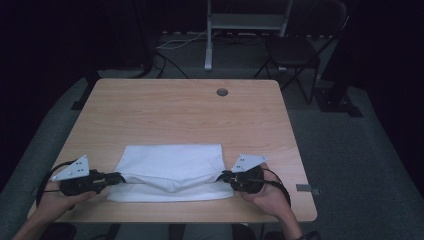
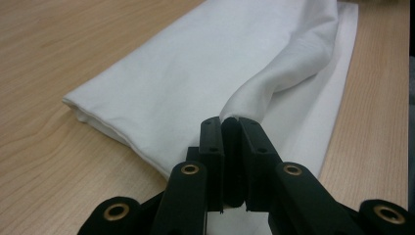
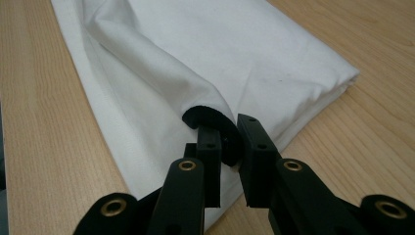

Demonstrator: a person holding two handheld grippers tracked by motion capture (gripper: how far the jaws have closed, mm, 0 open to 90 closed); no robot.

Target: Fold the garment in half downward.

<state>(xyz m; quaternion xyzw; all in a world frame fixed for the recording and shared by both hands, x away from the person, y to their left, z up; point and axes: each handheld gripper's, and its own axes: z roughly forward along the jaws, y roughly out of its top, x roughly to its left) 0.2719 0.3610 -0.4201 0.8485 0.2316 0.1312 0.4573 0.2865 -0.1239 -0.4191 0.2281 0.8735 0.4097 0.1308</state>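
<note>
A folded white cloth (image 1: 172, 170) lies on the wooden table (image 1: 180, 110) near its front edge. My left gripper (image 1: 119, 177) is at the cloth's left end, shut on a lifted edge of the top layer (image 2: 274, 73). My right gripper (image 1: 223, 176) is at the cloth's right end, shut on the same layer (image 3: 161, 68), which drapes over one jaw. Between the two grippers the top layer is raised off the lower layers and sags in the middle. The left gripper (image 2: 230, 122) and right gripper (image 3: 230, 132) both show cloth pinched at the tips.
A round cable hole (image 1: 222, 92) sits near the table's far edge. A dark chair (image 1: 295, 50) and a metal stand (image 1: 210, 35) are on the floor beyond the table. Bare wood stretches behind the cloth.
</note>
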